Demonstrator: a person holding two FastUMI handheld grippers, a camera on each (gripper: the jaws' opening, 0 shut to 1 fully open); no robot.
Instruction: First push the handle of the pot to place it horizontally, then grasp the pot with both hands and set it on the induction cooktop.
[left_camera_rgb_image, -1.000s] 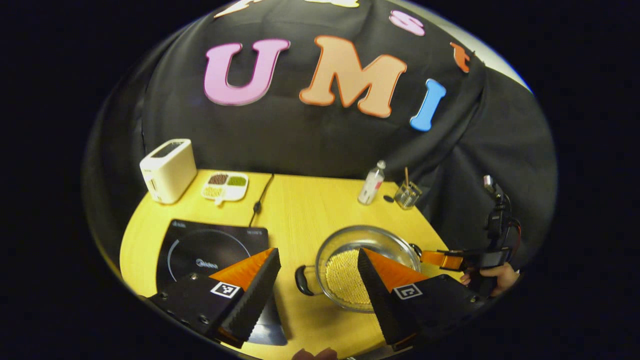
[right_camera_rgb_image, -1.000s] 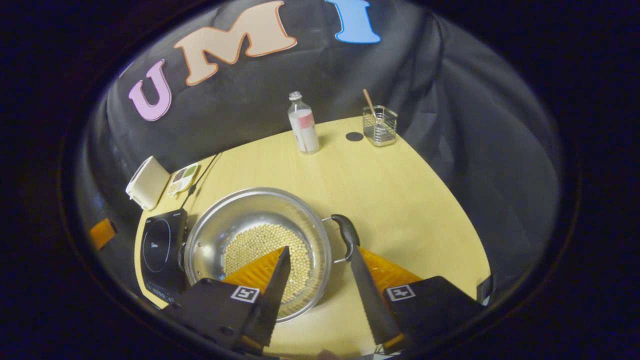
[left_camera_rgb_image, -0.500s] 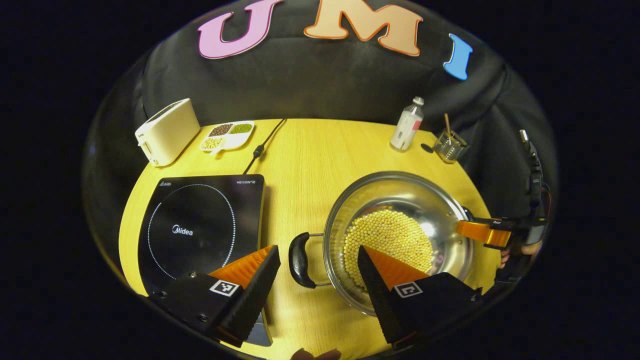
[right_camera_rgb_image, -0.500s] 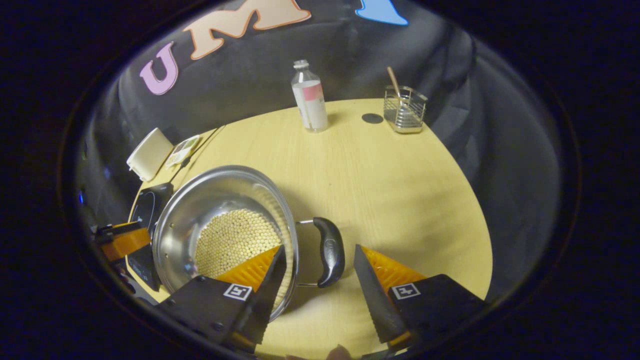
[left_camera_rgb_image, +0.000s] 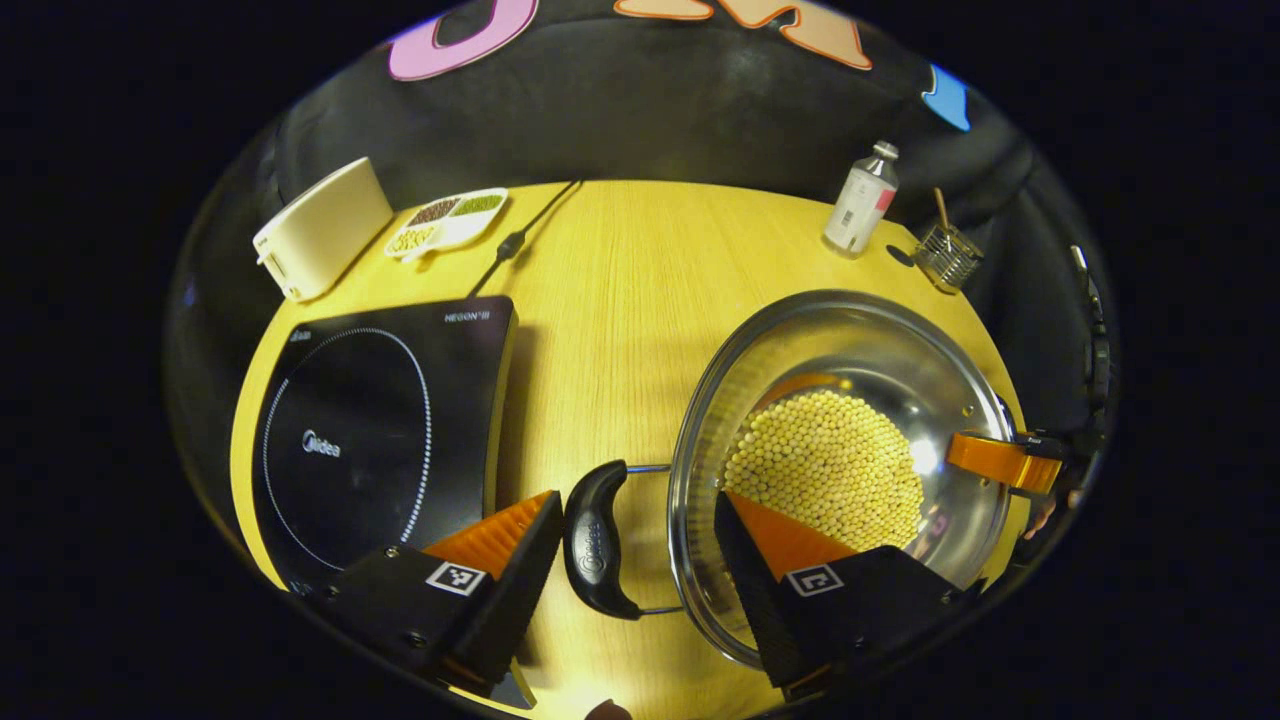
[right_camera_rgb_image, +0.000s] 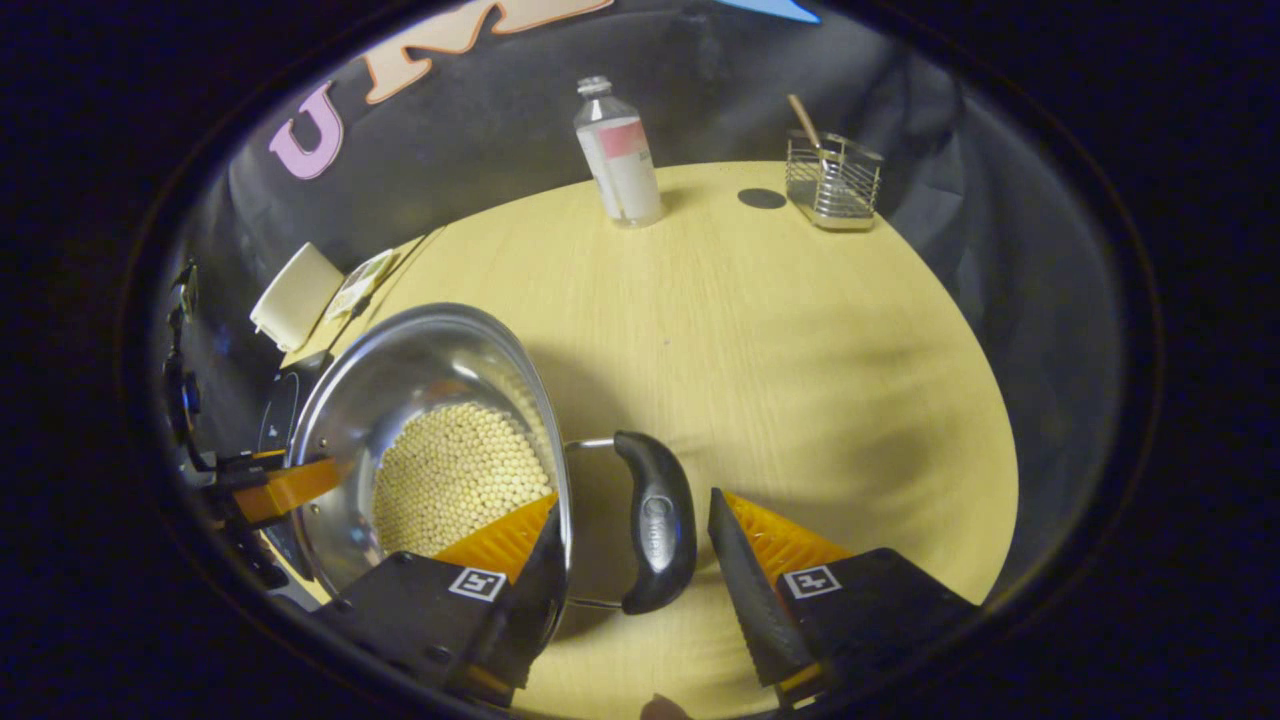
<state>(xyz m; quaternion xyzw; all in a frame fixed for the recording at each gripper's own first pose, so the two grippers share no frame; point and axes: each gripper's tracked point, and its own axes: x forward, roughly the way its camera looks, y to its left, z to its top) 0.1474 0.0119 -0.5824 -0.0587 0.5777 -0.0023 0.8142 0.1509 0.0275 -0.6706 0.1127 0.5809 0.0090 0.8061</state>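
A steel pot (left_camera_rgb_image: 860, 345) with yellow beans (left_camera_rgb_image: 825, 465) stands on the wooden table, right of the black induction cooktop (left_camera_rgb_image: 370, 420). In the left gripper view my left gripper (left_camera_rgb_image: 636, 497) is open. The pot's black left handle (left_camera_rgb_image: 595, 540) lies between its fingers, close to the left one, and the right finger reaches over the rim. In the right gripper view my right gripper (right_camera_rgb_image: 632, 498) is open around the other black handle (right_camera_rgb_image: 655, 520), its left finger over the pot (right_camera_rgb_image: 400, 370). Each view shows the other gripper's orange finger at the far rim.
At the table's back stand a cream toaster (left_camera_rgb_image: 320, 228), a divided dish of beans (left_camera_rgb_image: 445, 220), a bottle (left_camera_rgb_image: 860, 200) and a wire holder with a stick (left_camera_rgb_image: 945, 255). A black cable (left_camera_rgb_image: 515, 240) runs to the cooktop. The table edge is just right of the pot.
Both grippers have come down and forward to the pot. Each handle, earlier ahead of the fingers, now lies between them. The pot stays in place.
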